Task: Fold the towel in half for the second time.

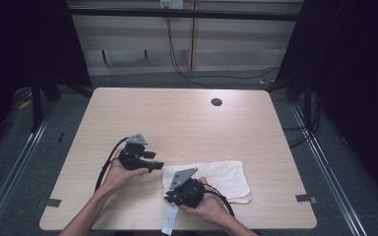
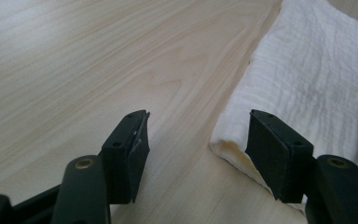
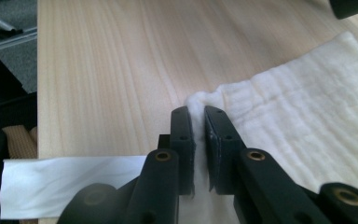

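White cloth (image 1: 211,179) lies folded near the front edge of the pale wooden desk (image 1: 177,118). The right gripper (image 3: 196,140) has its jaws pinched narrow on the cloth's corner. The left gripper (image 2: 198,149) holds its jaws wide, one pad just beside the cloth's folded edge, nothing gripped.

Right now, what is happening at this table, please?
A person works on a white cloth that lies folded on a wooden table, with a hand-held gripper in each hand. The right gripper has pinched the cloth's near left corner between its jaws. The left gripper is open at the cloth's left edge, with one jaw over the corner there and nothing gripped yet. A strip of white tape lies on the table's near edge.
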`<state>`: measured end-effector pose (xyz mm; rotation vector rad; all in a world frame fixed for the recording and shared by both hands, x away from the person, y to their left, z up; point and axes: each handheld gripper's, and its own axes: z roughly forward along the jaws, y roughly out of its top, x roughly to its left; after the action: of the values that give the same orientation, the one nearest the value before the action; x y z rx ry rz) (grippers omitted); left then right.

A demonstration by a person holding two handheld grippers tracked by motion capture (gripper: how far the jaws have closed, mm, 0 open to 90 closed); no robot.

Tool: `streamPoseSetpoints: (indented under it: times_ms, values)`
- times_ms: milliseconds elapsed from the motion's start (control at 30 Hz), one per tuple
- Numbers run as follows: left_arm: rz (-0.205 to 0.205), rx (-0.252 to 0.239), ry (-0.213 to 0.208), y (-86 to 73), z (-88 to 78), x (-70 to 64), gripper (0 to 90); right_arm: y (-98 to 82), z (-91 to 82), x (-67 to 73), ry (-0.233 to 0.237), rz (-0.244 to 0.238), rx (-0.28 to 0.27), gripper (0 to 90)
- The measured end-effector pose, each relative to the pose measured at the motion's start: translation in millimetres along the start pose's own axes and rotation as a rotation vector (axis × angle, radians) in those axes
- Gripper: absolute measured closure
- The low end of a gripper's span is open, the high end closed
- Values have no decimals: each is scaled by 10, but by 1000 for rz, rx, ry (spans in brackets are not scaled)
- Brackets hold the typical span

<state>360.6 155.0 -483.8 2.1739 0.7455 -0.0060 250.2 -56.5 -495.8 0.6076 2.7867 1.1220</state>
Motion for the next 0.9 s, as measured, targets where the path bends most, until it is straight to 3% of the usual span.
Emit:
streamPoseSetpoints:
  times_ms: [233,367,467,600,767,833,900]
  values:
    - [-8,24,-15,-10,66,-6,366,-16,0,-64,35,66,-11,836]
    - [6,47,-31,-31,130,-29,386,-18,0,-66,36,76,-13,835]
    - [20,55,-15,-23,151,-52,389,-17,-2,-57,31,72,-12,834]
    - [17,68,-30,-28,189,-56,390,-16,0,-60,33,66,-12,832]
    - [43,66,-50,-24,216,-79,449,-7,2,-56,27,61,-8,832]
    - [46,65,-85,-22,236,-99,486,-7,2,-55,27,63,-9,832]
    - [66,71,-81,-18,257,-146,527,-8,2,-55,29,66,-10,832]
